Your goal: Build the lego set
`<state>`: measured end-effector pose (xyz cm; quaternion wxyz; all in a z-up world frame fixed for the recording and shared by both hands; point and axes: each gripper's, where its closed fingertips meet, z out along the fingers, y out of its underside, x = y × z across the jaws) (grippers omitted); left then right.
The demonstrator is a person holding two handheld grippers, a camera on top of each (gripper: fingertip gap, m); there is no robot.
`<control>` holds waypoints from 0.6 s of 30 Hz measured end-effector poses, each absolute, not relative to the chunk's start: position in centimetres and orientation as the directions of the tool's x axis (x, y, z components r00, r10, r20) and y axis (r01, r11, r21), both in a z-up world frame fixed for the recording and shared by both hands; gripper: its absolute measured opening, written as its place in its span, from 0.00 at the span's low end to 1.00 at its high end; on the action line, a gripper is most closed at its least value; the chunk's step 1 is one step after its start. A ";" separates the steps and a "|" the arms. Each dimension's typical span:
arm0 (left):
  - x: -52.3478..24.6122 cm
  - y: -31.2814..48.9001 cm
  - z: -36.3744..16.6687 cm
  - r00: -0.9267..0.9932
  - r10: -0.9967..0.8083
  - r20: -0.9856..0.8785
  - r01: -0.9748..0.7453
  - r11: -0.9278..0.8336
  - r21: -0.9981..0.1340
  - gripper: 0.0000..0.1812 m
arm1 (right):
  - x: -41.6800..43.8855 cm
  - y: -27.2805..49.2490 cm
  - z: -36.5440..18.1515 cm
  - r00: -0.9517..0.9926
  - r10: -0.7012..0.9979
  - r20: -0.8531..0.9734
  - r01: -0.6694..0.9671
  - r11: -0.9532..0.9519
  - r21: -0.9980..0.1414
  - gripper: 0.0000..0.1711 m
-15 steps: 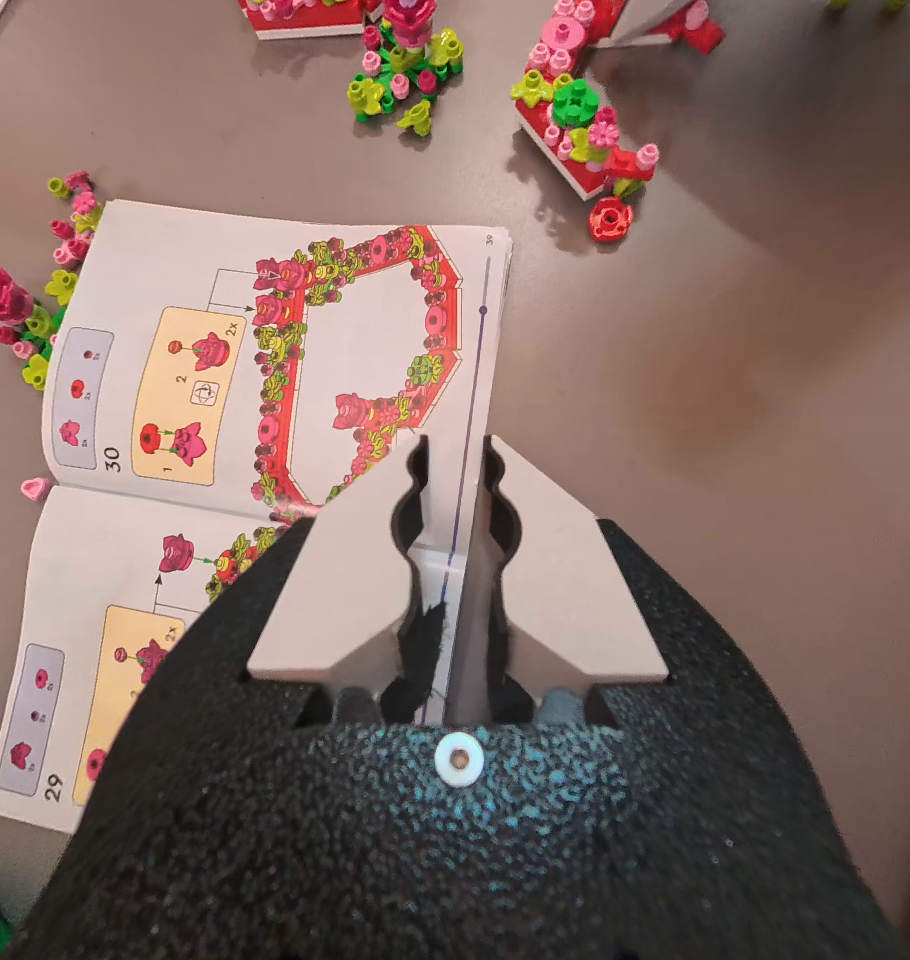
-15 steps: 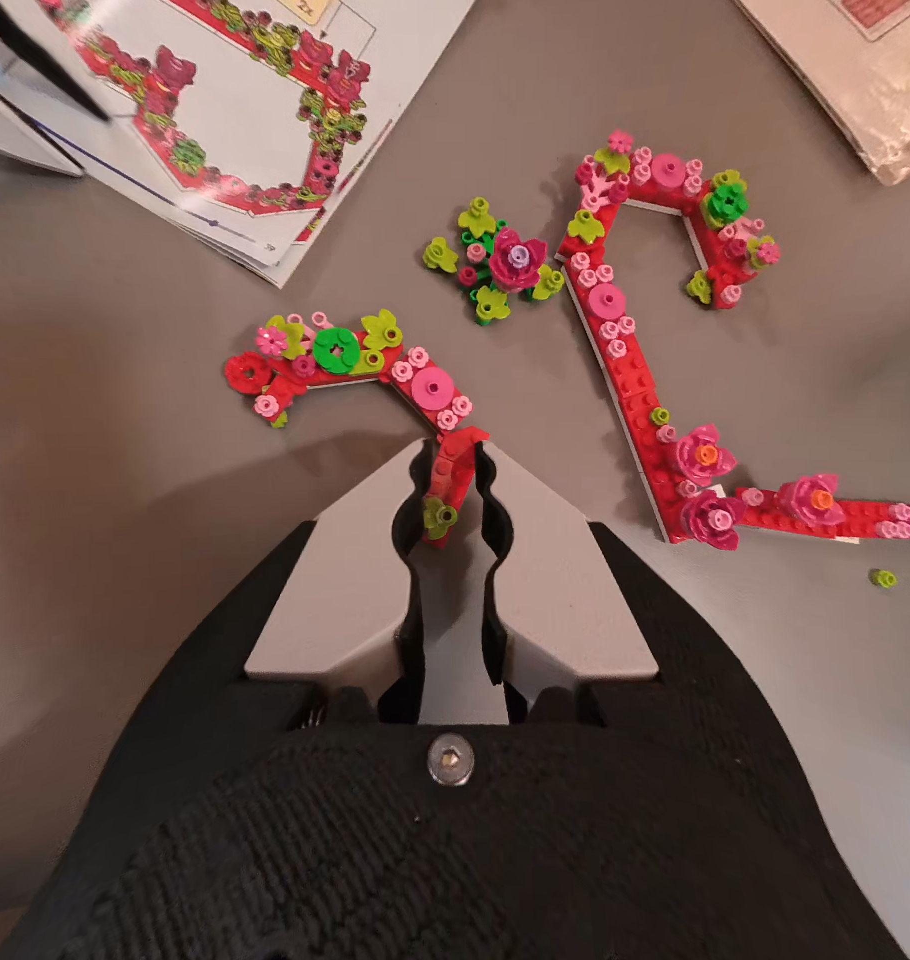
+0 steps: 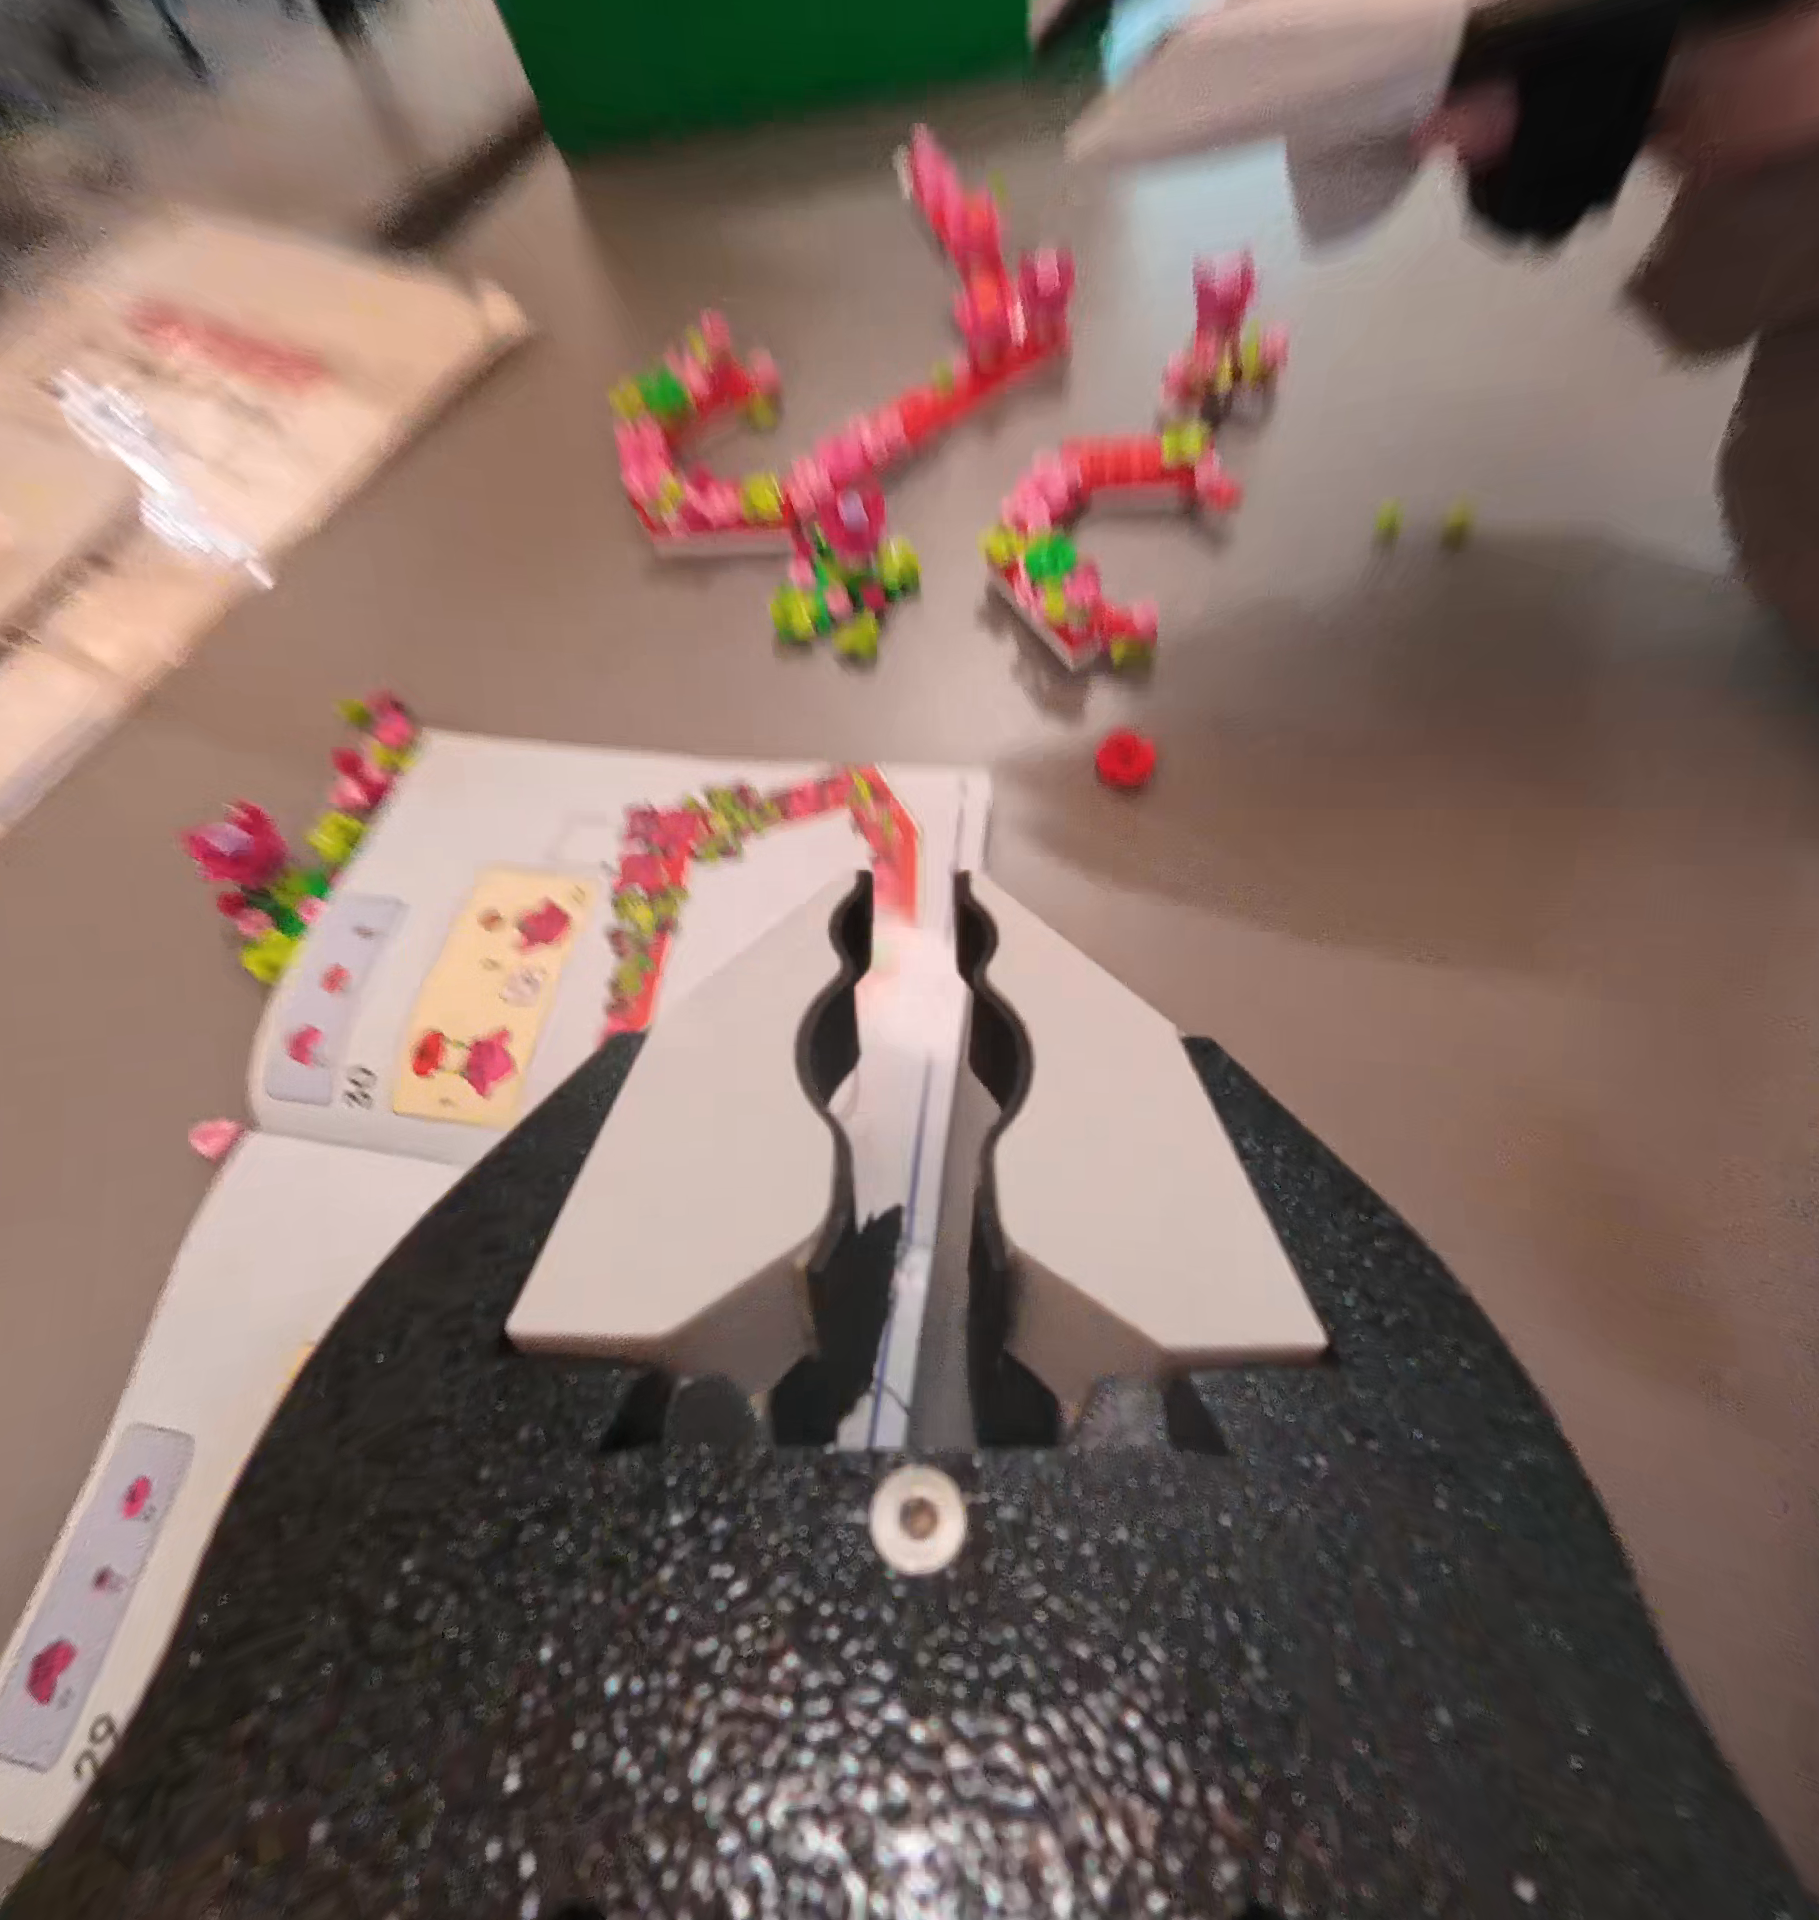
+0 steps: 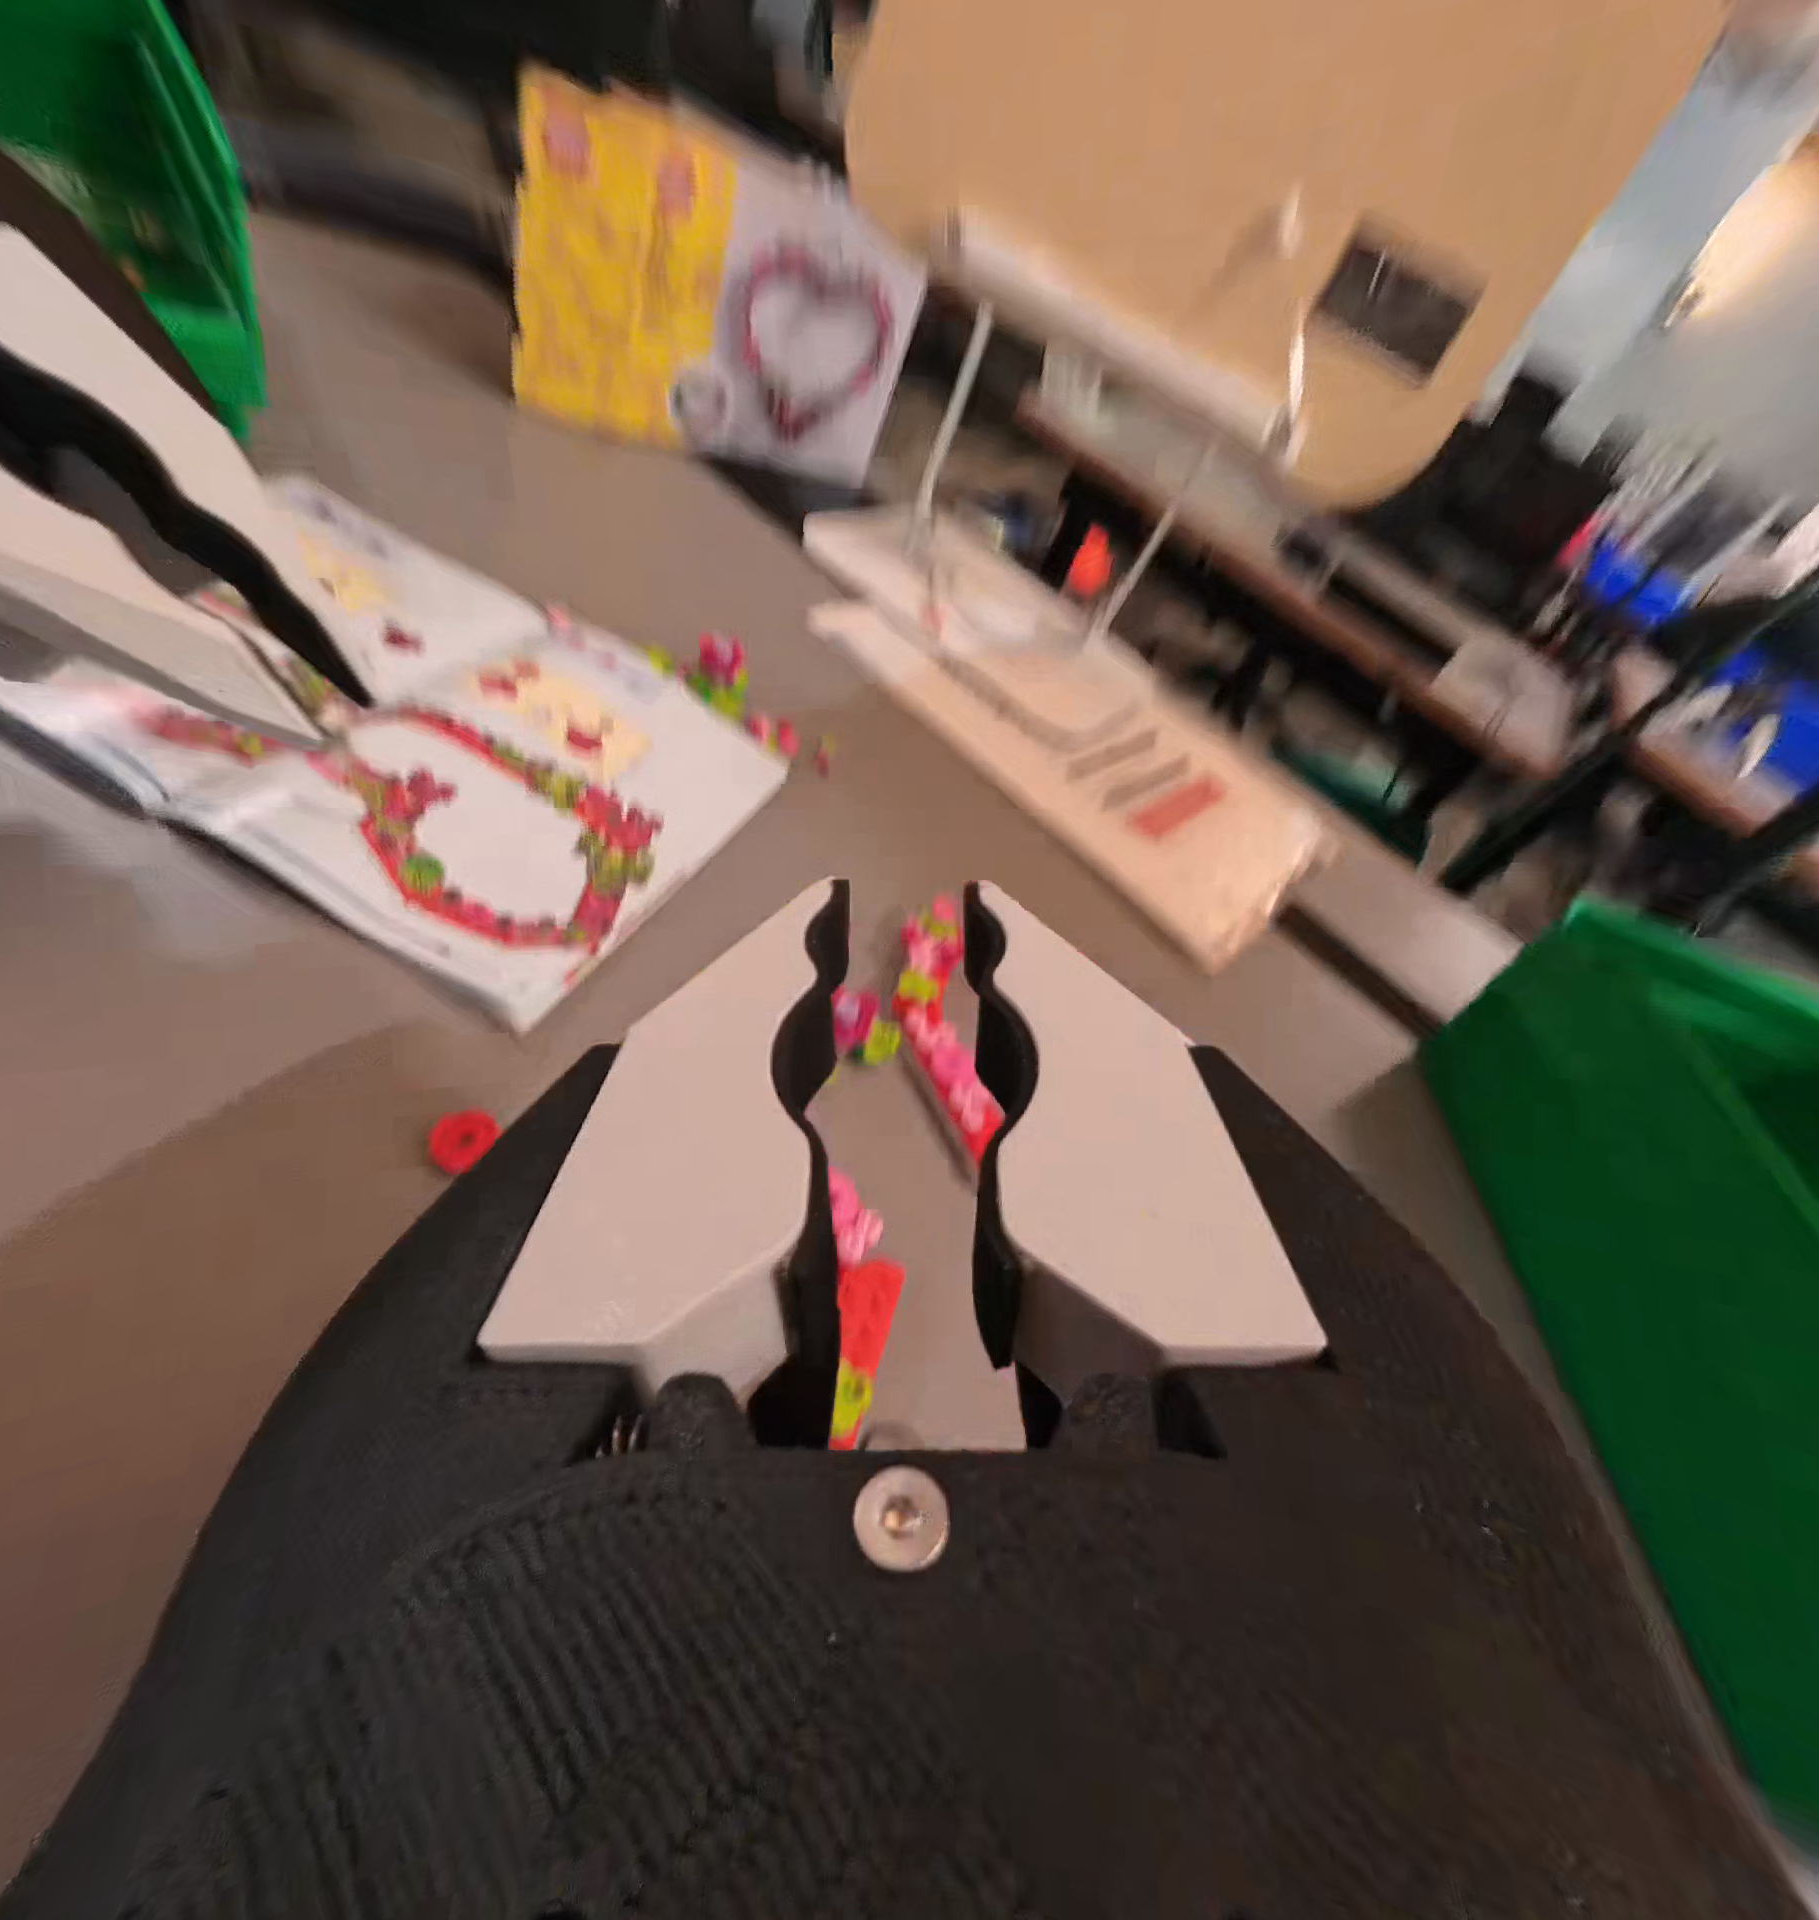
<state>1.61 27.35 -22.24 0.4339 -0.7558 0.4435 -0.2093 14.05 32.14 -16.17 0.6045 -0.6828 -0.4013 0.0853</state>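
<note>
**Both grippers up off the table, views blurred**

Left wrist view: your left gripper (image 3: 912, 883) sits over the right edge of the open instruction booklet (image 3: 469, 997), jaws parted a little w/ nothing clamped between them; page shows through the gap. Beyond the booklet, on the grey-brown table (image 3: 1404, 935), lie the red lego sections w/ pink and lime flowers: a long bent one (image 3: 832, 457) and a shorter curved one (image 3: 1092, 520) to its right, a small flower cluster (image 3: 843, 582) between them. A loose red round piece (image 3: 1126, 757) lies near the booklet's top right corner. More flower bits (image 3: 281, 883) sit at the booklet's left edge. Plastic bags (image 3: 157, 436) far left.

Right wrist view: your right gripper (image 4: 905, 883) is released, jaws apart. A red lego piece (image 4: 863, 1320) shows low in the gap by the left finger; can't tell if it touches. Booklet (image 4: 489, 810) is to the left, red round piece (image 4: 461, 1140) near the gripper body. Lego box (image 4: 707, 322) stands at the back.
</note>
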 end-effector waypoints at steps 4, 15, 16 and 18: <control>0.4 29.1 -18.1 0.624 -0.771 -0.127 -0.307 -0.092 -0.947 0.07 | 13.5 31.5 -12.5 0.703 0.527 0.478 0.345 0.334 -0.877 0.12; -1.6 31.0 -19.3 0.718 -0.641 -0.271 -0.422 -0.091 -0.902 0.00 | 17.7 31.4 -8.8 0.843 0.093 0.530 0.416 0.514 -0.750 0.06; -2.0 31.3 -20.3 0.728 -0.629 -0.274 -0.447 -0.132 -0.885 0.00 | 17.9 31.4 -8.8 0.840 0.078 0.536 0.430 0.507 -0.747 0.06; -2.3 31.7 -21.9 0.730 -0.623 -0.282 -0.488 -0.187 -0.852 0.00 | 17.9 31.5 -8.8 0.836 0.064 0.544 0.448 0.492 -0.747 0.06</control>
